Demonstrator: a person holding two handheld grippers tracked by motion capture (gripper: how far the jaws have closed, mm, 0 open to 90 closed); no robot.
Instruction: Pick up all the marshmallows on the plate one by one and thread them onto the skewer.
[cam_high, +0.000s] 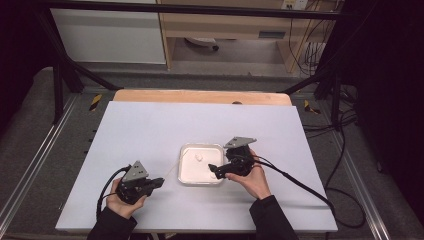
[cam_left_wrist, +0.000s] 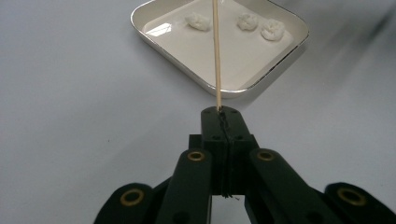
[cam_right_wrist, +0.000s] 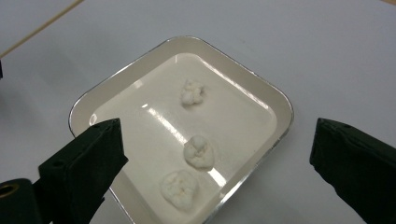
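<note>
A white square tray (cam_high: 186, 175) (cam_left_wrist: 156, 9) (cam_right_wrist: 275, 100) lies on the white table and holds three small white lumps (cam_right_wrist: 192, 92) (cam_right_wrist: 198, 151) (cam_right_wrist: 180, 186) (cam_left_wrist: 198, 21). My left gripper (cam_high: 159, 182) (cam_left_wrist: 219, 112), left of the tray, is shut on a thin wooden skewer (cam_left_wrist: 216, 51) (cam_high: 171, 169) that points at the tray. The skewer's far end (cam_right_wrist: 42, 23) crosses the top left of the right gripper view. My right gripper (cam_high: 214, 171) (cam_right_wrist: 212, 154) hovers over the tray's right side, jaws wide open, nothing between them.
The white table sheet (cam_high: 150, 125) has bare room all around the tray. A wooden edge (cam_high: 200, 96) runs along its far side. Black frame posts (cam_high: 57, 80) stand at the back corners, and cables (cam_high: 320, 195) trail off the right edge.
</note>
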